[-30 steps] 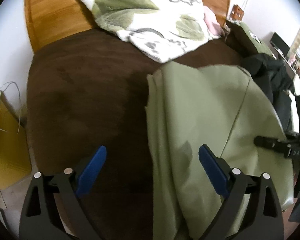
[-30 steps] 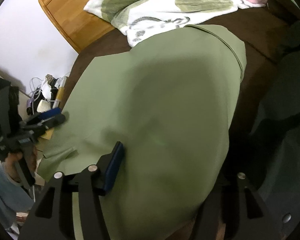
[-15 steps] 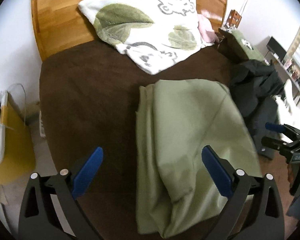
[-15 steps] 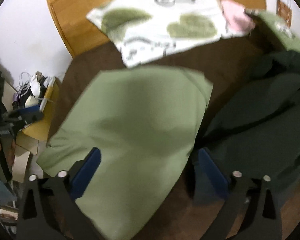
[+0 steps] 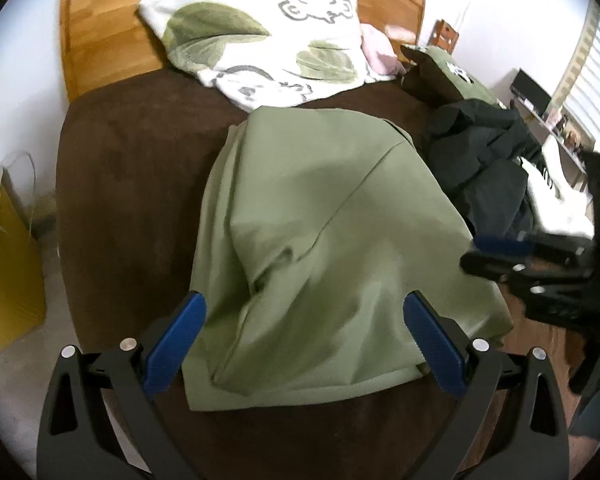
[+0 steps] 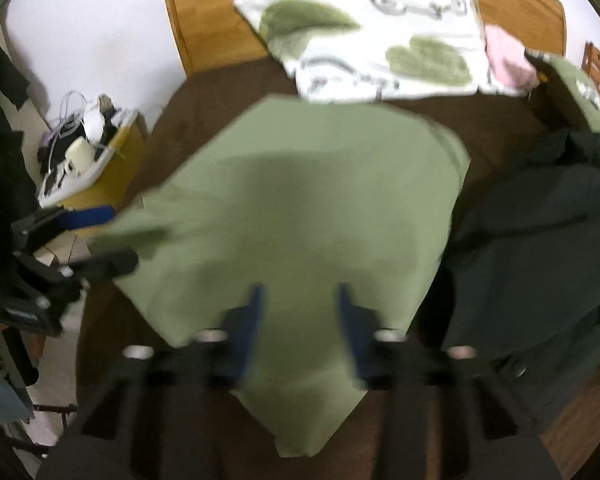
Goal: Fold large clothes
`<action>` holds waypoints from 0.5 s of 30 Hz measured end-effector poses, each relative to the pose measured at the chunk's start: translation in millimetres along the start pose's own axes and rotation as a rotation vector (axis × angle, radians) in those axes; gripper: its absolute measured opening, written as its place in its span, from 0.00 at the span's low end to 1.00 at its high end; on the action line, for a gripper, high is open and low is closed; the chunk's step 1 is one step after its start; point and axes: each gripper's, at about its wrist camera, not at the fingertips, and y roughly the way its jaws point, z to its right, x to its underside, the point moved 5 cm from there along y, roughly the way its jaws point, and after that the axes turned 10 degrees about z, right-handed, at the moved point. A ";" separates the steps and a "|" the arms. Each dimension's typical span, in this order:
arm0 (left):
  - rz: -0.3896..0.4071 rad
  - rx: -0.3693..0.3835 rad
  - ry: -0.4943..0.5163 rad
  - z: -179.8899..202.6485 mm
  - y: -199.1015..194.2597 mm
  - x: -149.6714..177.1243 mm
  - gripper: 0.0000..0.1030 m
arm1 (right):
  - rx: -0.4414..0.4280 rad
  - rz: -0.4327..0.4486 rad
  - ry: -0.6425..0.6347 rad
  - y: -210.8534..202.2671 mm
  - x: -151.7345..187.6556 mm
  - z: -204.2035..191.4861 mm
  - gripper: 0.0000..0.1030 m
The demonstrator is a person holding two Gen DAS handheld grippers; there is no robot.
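Left claw [image 5: 304, 336] hangs spread wide with nothing between its blue pads, poised right above the near hem of the green garment [image 5: 320, 240]. Right claw [image 6: 298, 320] is blurred in its own view, jaws partly apart and gripping nothing, the same green cloth straight ahead of it and beneath. This looks like the pause between folds: the garment lies on the brown bed [image 5: 132, 184], already doubled over, with a diagonal seam running away from the left claw and a puffy ridge along its left side. The cloth is soft and matte, a bit lumpy near the hem, not yet a tidy rectangle. Next, I'd say, each claw needs to pick an edge or corner and pinch both layers before lifting across. Beyond the garment, farther from the claws, sits a leaf-print blanket [image 5: 260, 40] against the wooden headboard [image 5: 100, 24]; off to the right lies a heap of dark clothes [image 5: 488, 160].
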 end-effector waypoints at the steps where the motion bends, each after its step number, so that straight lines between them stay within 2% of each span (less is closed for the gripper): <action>1: -0.006 0.004 -0.011 -2.8 2.4 3.5 0.94 | 0.009 0.006 -0.003 0.4 3.6 -0.3 0.25; 6: -0.075 -0.002 -0.063 -22.9 19.5 33.6 0.94 | 0.020 -0.001 0.028 6.2 20.7 5.8 0.25; 15: -0.086 0.025 -0.023 -24.3 28.4 48.4 0.95 | 0.012 0.013 0.064 10.7 33.9 14.6 0.25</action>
